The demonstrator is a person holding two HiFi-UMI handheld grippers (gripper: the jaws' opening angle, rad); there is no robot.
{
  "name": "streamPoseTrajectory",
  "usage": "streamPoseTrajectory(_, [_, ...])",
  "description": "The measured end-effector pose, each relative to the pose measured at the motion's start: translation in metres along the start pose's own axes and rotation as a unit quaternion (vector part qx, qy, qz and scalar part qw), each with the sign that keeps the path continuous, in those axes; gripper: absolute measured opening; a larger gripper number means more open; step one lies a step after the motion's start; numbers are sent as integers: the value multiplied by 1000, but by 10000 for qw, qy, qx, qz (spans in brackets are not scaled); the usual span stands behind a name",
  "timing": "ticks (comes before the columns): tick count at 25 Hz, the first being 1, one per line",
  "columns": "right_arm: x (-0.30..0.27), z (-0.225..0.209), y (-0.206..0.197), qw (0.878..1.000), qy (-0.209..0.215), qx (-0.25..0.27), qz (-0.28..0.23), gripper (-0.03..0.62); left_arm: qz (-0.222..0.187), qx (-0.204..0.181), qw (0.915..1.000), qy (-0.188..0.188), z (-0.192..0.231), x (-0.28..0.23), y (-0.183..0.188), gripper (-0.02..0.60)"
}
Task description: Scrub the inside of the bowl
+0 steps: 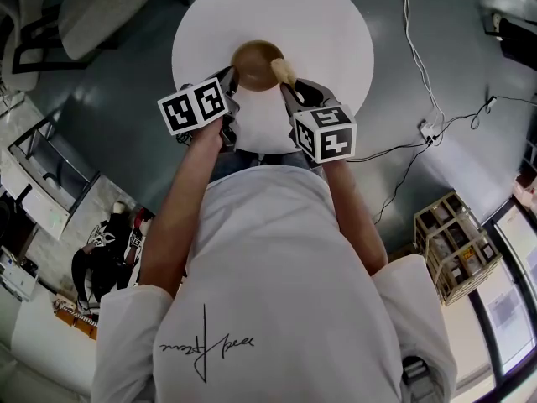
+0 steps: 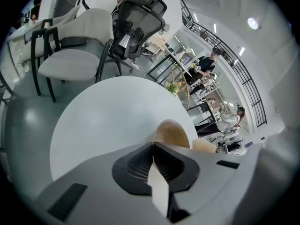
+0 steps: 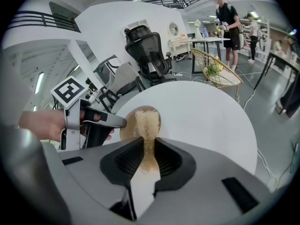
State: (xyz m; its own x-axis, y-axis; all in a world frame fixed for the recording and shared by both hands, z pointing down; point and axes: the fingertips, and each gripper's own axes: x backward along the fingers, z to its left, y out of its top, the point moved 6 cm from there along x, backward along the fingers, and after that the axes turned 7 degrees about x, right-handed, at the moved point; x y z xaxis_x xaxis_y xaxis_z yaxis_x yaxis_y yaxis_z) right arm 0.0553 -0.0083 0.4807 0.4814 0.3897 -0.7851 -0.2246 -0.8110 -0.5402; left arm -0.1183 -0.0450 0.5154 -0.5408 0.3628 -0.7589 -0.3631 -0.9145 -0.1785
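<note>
A brown wooden bowl sits on a round white table, near its front edge. My left gripper is at the bowl's left rim, its jaws pinched together on that rim. In the right gripper view its dark fingers rest on the bowl's left edge. My right gripper is shut on a tan scrubbing pad. The pad reaches forward into the bowl from the right. The bowl's bottom is partly hidden under the pad.
A white seat and a black mesh office chair stand beyond the table. Cables and a power strip lie on the grey floor at the right, near a wooden crate. A wire basket chair and people stand farther off.
</note>
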Motion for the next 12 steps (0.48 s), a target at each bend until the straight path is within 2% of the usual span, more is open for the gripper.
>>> streamPoseTrajectory(12, [1, 6, -5, 9999, 78, -64, 12, 84, -18, 54, 10000, -58, 0, 0, -2, 15])
